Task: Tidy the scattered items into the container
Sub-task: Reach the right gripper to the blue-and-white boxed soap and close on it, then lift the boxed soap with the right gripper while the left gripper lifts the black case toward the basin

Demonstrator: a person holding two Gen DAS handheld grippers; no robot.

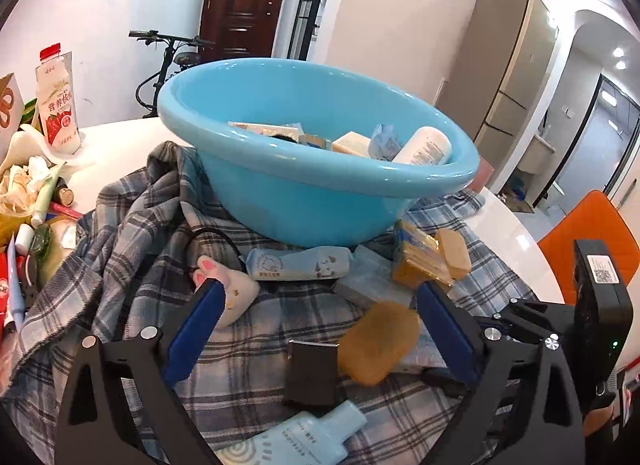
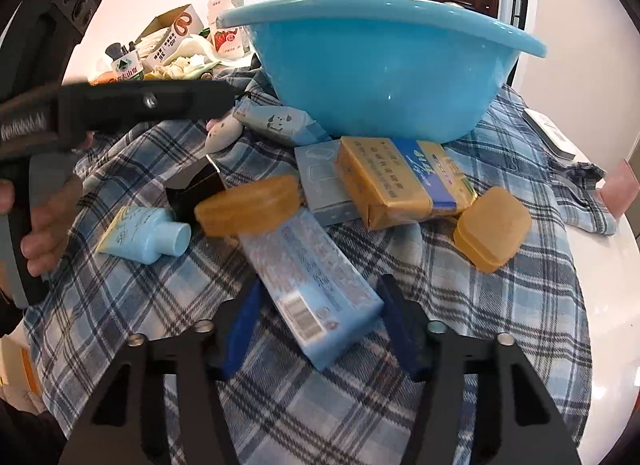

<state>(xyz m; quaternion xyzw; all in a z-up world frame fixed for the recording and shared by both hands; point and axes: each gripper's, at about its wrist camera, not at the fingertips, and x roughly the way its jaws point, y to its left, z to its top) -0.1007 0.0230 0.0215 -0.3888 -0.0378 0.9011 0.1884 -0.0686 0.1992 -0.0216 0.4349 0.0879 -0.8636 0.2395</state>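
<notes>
A blue plastic basin (image 1: 320, 185) (image 2: 380, 65) sits on a plaid cloth and holds several items. My left gripper (image 1: 320, 293) is open above an amber soap bar (image 1: 378, 341) and a black clip (image 1: 310, 373); a plush toy (image 1: 236, 289) lies by its left finger. My right gripper (image 2: 316, 297) is open with its fingers on either side of a long light-blue box (image 2: 308, 285). Other items lie around: a yellow soap pack (image 2: 404, 181), an amber soap case (image 2: 492, 229), a blue bottle (image 2: 148, 233), a grey-blue box (image 2: 324, 185).
The plaid cloth (image 2: 500, 305) covers a white table (image 2: 600, 265). A clutter of bottles and packets (image 1: 36, 185) with a milk bottle (image 1: 58, 105) stands at the left. An orange chair (image 1: 592, 237) is at the right. The left gripper's body (image 2: 120, 109) crosses the right wrist view.
</notes>
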